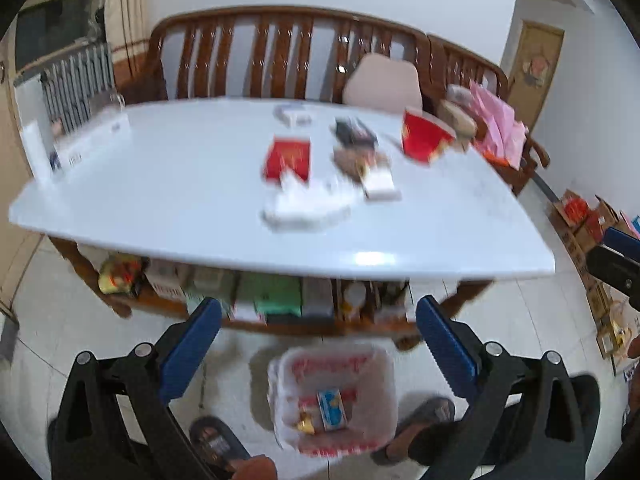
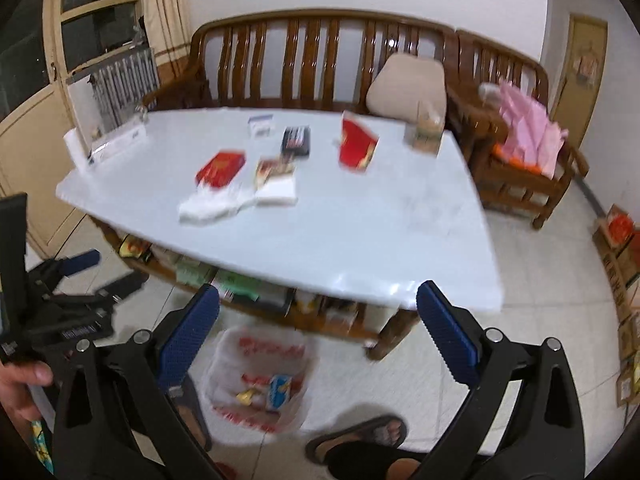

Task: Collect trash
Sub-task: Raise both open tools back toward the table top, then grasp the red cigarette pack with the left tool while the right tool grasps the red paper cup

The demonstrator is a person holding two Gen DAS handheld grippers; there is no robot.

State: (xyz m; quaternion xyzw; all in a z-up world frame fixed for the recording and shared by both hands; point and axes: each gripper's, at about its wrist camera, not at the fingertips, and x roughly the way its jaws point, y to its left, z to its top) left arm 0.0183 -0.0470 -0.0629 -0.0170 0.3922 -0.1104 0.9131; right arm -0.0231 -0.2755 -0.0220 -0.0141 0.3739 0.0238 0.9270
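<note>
On glossy white table (image 1: 200,200), crumpled tissue (image 1: 304,204), flat red packet (image 1: 288,158) (blurred), both claws spread, empty.

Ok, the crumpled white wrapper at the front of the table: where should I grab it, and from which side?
Pinch the raised, bunched near end of the white wrapper, coming down from above on the table's front side. It lies loose and low, its far end touching the red packet, so a near-edge pinch avoids that. Both the right gripper and left gripper are open.

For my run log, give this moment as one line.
left gripper open | right gripper open | trash bag on floor | wrappers on table
</note>
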